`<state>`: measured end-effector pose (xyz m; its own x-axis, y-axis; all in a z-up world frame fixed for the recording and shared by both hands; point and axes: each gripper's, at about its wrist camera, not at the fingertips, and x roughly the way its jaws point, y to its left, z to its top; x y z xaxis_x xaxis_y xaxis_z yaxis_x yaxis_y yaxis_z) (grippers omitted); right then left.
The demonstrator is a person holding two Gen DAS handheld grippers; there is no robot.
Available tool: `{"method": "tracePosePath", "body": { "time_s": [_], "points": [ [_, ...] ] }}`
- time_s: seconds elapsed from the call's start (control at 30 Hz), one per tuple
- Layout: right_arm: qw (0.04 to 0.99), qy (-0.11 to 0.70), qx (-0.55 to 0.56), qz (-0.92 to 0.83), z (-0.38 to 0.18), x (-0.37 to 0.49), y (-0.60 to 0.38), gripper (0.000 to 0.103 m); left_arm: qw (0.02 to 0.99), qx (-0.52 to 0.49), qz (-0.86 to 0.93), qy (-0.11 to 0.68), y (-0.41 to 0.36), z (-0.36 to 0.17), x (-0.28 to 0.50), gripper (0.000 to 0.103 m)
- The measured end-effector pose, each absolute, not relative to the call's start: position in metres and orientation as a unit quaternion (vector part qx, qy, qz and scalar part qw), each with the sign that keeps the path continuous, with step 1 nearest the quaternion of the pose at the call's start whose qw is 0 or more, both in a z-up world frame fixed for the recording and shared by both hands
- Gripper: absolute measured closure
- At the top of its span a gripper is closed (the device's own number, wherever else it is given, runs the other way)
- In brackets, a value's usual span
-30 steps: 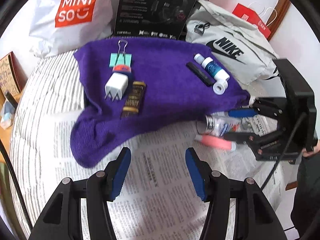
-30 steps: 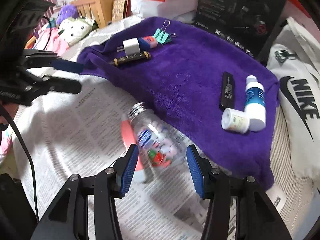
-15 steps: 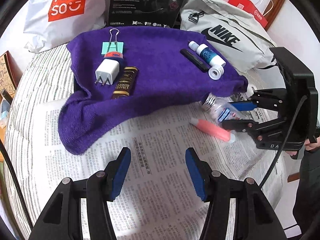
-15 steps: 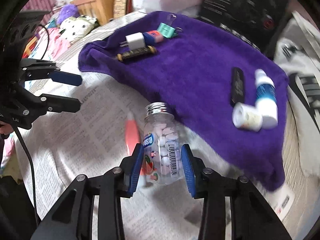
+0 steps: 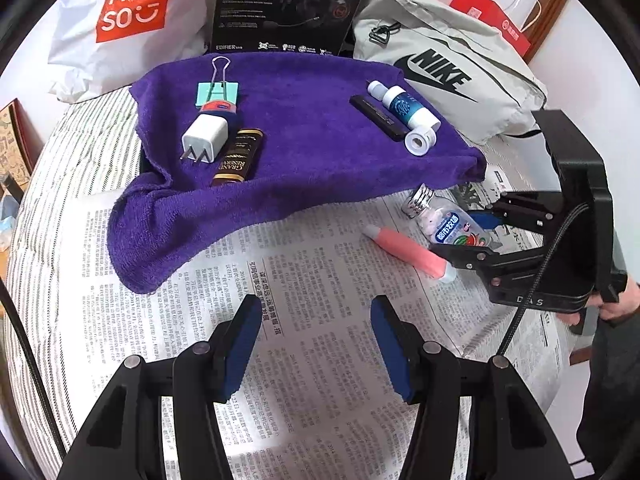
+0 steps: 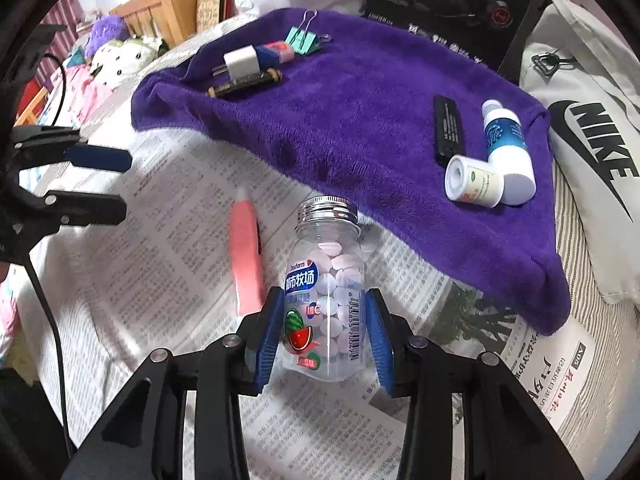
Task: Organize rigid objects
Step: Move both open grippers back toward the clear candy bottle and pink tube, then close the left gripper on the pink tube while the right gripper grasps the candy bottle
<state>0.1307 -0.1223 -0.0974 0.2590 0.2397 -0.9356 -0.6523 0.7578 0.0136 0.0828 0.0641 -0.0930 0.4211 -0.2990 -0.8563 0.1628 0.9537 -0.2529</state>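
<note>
A clear plastic bottle [image 6: 326, 300] with a silver screw cap, filled with pale tablets and bearing a blue label with watermelon art, is clamped between the blue pads of the right tool [image 6: 325, 334], cap pointing away. Just left of it a pink tube [image 6: 245, 256] lies flat on the newspaper [image 6: 132, 280], near the edge of a purple towel [image 6: 360, 92].

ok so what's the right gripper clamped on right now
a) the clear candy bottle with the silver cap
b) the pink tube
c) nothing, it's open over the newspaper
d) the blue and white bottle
a: in the right wrist view the right gripper has both blue pads pressed against the sides of the clear candy bottle, while the pink tube lies free on the newspaper beside it.
</note>
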Motion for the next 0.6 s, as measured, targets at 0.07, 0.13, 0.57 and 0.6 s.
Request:
{"method": "tracePosePath", "body": {
  "time_s": [0.07,0.13,0.57,0.6],
  "points": [
    [0.778,0.531,-0.177,0.284,-0.098,0.131,-0.125,0.063,0.841,-0.073,-0.134,0.52,0.062,-0.093,0.084,0.048],
    [0.783,0.53,-0.171,0.278,-0.097,0.13,-0.128,0.063,0.841,-0.08,-0.133,0.518,0.054,-0.092,0.086,0.048],
    [0.818,0.542,-0.073,0.18,-0.093,0.097,-0.215,0.063,0.833,-0.068,-0.132,0.533,-0.023,-0.102,0.122,0.048],
    [0.82,0.539,-0.071,0.177,-0.095,0.094,-0.219,0.063,0.833,-0.061,-0.121,0.536,-0.027,-0.106,0.126,0.048]
  ]
}}
